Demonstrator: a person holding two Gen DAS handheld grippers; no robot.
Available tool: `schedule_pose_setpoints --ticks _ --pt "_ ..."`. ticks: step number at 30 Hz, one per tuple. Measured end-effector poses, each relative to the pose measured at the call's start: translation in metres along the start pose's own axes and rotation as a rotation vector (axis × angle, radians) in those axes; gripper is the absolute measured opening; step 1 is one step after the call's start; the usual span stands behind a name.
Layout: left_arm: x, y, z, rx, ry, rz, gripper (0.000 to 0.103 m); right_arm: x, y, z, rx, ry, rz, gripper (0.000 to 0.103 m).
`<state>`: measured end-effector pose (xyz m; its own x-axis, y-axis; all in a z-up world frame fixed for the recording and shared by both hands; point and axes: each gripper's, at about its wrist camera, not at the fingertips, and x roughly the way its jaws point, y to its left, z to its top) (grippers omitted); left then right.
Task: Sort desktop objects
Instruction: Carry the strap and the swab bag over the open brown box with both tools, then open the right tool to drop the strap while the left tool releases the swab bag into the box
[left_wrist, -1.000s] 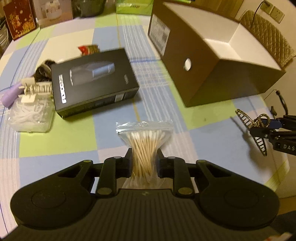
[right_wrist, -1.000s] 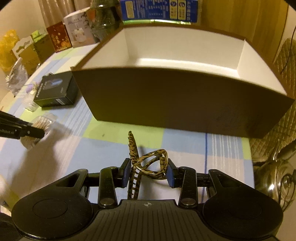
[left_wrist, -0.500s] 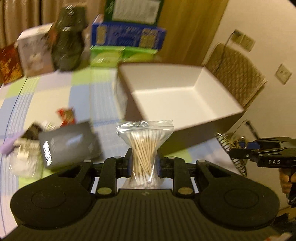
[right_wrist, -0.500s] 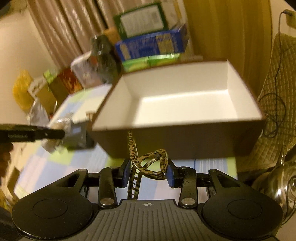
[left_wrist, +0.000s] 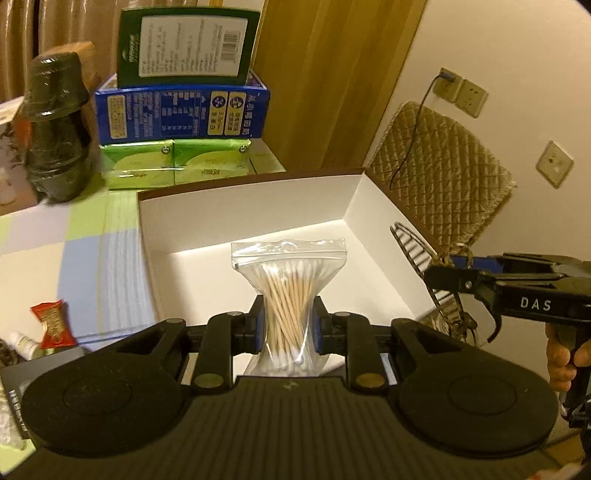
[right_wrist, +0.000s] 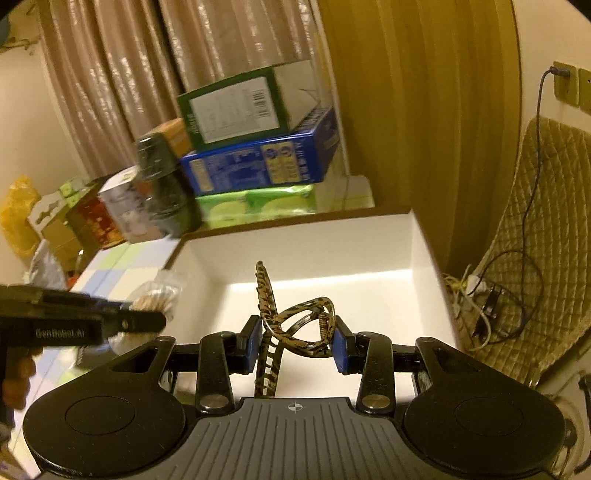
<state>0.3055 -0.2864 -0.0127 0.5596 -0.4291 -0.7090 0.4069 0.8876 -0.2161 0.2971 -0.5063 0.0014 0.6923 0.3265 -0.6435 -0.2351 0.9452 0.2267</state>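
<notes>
Left wrist view: left claw (left_wrist: 287, 325) pinches a bag of cotton swabs (left_wrist: 288, 295) over the open box (left_wrist: 255, 206); right claw (right_wrist: 295, 349) clamps a hair clip (right_wrist: 291, 328) there too.
Best lower each well inside the box walls before letting go. Left of the box, only the left view shows a red snack packet (left_wrist: 53, 323) on the worktop (left_wrist: 74, 266); only the right view shows the clip's grip head-on.

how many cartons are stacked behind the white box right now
3: a green carton on top, a blue carton beneath it, and a light green pack at the bottom, just beyond the white box. More may hide behind them.
</notes>
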Motion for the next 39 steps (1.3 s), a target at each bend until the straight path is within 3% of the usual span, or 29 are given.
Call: schedule_pose_setpoints --ticks 13,25,33,35,37,39 --pt "0.099 -0.01 0.009 -0.055 0.149 0.063 0.02 0.078 -0.041 0.009 -0.037 0.196 -0.096 0.036" --pt "0.15 -0.01 0.006 -0.094 0.282 0.091 0.02 0.116 -0.042 0.002 -0.111 0.341 -0.16 0.036" --pt "0.167 -0.018 0.006 -0.073 0.321 0.097 0.022 0.125 -0.048 -0.002 -0.111 0.37 -0.149 0.036" --pt "0.167 -0.02 0.007 -0.063 0.318 0.092 0.024 0.125 -0.049 -0.002 -0.105 0.371 -0.148 0.036" --pt "0.167 -0.02 0.007 -0.059 0.323 0.085 0.036 0.126 -0.049 -0.001 -0.095 0.358 -0.138 0.036" --pt "0.164 -0.02 0.007 -0.051 0.318 0.092 0.042 0.123 -0.049 0.001 -0.099 0.336 -0.139 0.043"
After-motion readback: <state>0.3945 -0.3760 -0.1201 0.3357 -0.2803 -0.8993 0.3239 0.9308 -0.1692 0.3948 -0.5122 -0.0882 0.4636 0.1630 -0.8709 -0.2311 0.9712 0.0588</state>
